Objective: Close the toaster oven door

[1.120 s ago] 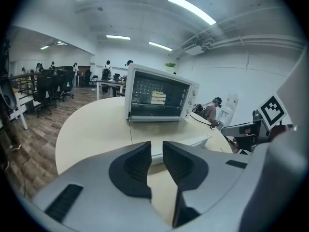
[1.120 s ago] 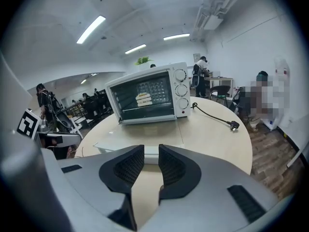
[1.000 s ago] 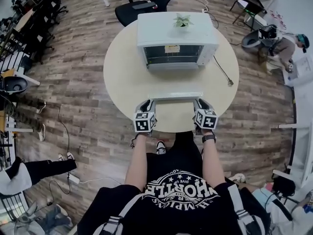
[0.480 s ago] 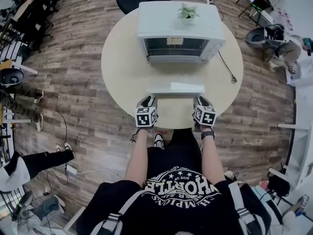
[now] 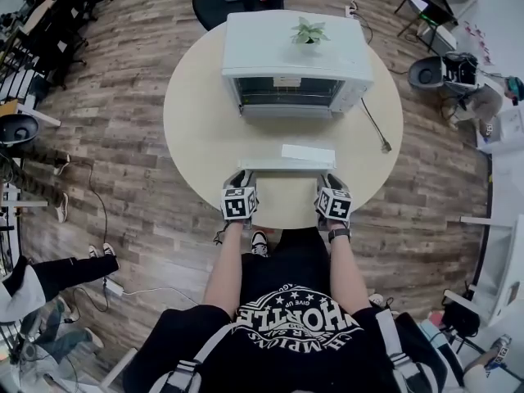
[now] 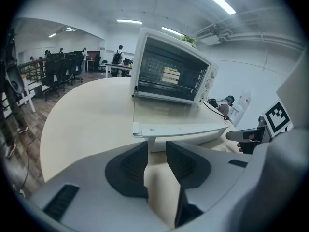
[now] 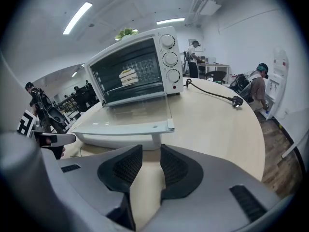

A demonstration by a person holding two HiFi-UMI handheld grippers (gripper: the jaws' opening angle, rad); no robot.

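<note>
The oven (image 5: pixel 296 64) stands on the table (image 5: pixel 196 121). Its door (image 5: pixel 286 164) is fully open and lies level in front of the oven. The left gripper (image 5: pixel 242 176) and right gripper (image 5: pixel 327 178) are near the door's front edge, one at each end. Both sets of jaws have just been opening. They now stand wide apart with nothing between them.

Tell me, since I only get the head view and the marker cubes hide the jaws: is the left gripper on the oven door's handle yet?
Observer: No. The left gripper has just been opening: jaws apart, nothing between them, and the handle sits just ahead of the tips.
Operator: And the right?
Observer: The right gripper has just been opening too, and it is empty and short of the handle.
Operator: Door level?
Observer: Roughly. The glass door lies about level.
</note>
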